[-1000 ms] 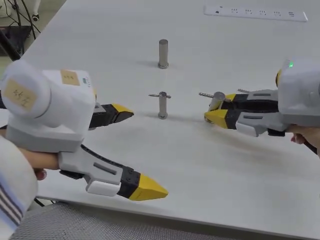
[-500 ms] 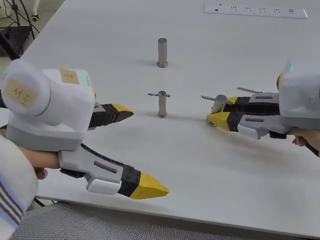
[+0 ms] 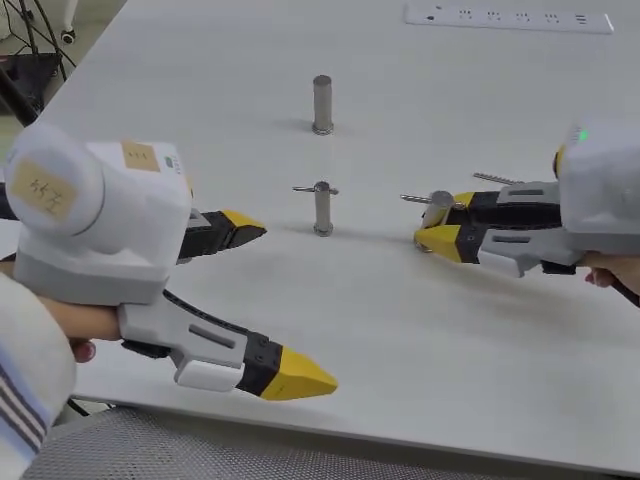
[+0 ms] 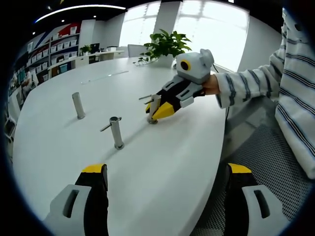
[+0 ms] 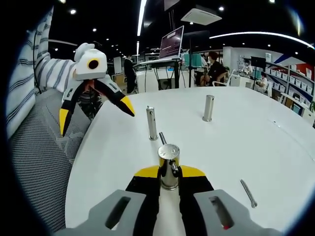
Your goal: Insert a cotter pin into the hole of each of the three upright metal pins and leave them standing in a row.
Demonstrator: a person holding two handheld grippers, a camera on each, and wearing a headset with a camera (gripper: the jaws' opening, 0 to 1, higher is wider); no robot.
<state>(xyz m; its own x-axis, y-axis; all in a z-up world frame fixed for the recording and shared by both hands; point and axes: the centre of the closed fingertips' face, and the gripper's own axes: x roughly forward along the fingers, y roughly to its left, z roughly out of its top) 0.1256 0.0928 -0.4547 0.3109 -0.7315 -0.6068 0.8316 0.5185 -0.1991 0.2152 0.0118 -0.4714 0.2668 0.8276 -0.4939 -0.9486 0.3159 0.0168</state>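
Right gripper (image 3: 432, 232), held level from the right, clamps the short grey steel pin (image 3: 437, 205) standing on the white table (image 3: 450, 330); left gripper (image 3: 290, 300) hovers at the near edge, jaws spread wide

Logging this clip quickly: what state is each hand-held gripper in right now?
Left hand-held gripper: open, holding nothing.
Right hand-held gripper: shut on the metal pin.

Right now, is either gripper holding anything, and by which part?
The right gripper grips a metal pin by its lower shaft; the left gripper holds nothing.
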